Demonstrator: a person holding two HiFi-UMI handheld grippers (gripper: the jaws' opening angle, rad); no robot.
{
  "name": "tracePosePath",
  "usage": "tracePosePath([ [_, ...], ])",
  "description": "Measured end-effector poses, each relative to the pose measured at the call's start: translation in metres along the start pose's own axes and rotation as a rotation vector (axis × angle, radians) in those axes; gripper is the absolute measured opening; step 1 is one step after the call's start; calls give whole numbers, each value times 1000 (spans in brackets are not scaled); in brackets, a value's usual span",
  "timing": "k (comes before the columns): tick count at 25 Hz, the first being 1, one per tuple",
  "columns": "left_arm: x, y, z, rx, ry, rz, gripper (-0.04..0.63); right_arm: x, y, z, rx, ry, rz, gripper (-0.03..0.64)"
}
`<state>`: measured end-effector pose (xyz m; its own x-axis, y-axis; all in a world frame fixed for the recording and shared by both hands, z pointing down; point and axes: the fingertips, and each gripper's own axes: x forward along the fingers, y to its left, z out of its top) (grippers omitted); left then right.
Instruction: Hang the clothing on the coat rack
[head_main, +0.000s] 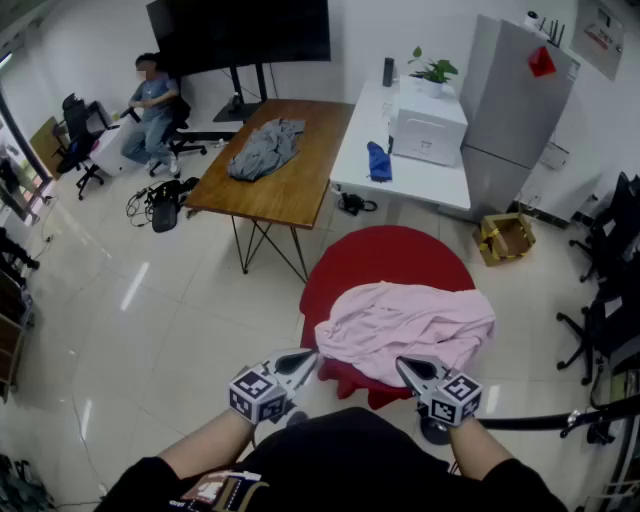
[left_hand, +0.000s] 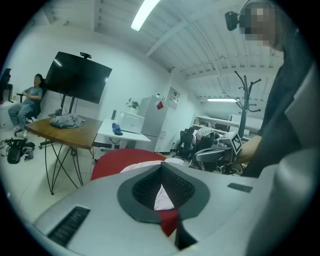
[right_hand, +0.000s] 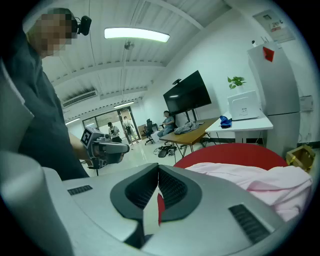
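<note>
Head view: the left gripper (head_main: 308, 358) and the right gripper (head_main: 404, 366) were held side by side, apart from each other, both pointing forward and slightly down. The pink garment (head_main: 405, 322) lay in a crumpled heap on the red round seat (head_main: 385, 250), directly ahead of both grippers. Its near edge sat at the tips of both grippers; contact could not be confirmed.

Left gripper view: the jaws were closed together with nothing between them. The coat rack (left_hand: 244, 97) stood beyond the right gripper, on the side away from the left gripper.

Right gripper view: the jaws were also closed and empty, with the garment ahead and to their right.

A wooden table (head_main: 290, 180) carrying a grey garment (head_main: 265, 148) stood well ahead of the left gripper, past the seat.
</note>
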<state>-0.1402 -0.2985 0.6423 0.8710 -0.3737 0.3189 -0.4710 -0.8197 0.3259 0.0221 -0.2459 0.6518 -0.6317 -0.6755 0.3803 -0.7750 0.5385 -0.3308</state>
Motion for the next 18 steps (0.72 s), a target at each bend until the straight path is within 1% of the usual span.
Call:
tracePosePath([
  [5, 1, 26, -3, -14, 12, -11, 0, 62, -20, 6, 20, 25, -21, 10],
  [6, -1, 29, -5, -19, 16, -12, 0, 73, -23, 7, 25, 36, -28, 20],
  [9, -10, 39, -10, -43, 28, -9, 0, 110, -28, 2, 42, 71, -40, 21],
  [10, -15, 43, -13, -50, 32, -8, 0, 122, -28, -2, 47, 85, -40, 25],
  [12, -24, 49, -16, -62, 39, -5, 0, 146, -30, -14, 60, 126, -40, 54],
  [16, -45, 60, -17, -80, 49, 6, 0, 182, -44, -48, 95, 226, -71, 57],
  [18, -57, 67, -17, -85, 58, 23, 0, 196, -52, -63, 125, 268, -93, 110],
])
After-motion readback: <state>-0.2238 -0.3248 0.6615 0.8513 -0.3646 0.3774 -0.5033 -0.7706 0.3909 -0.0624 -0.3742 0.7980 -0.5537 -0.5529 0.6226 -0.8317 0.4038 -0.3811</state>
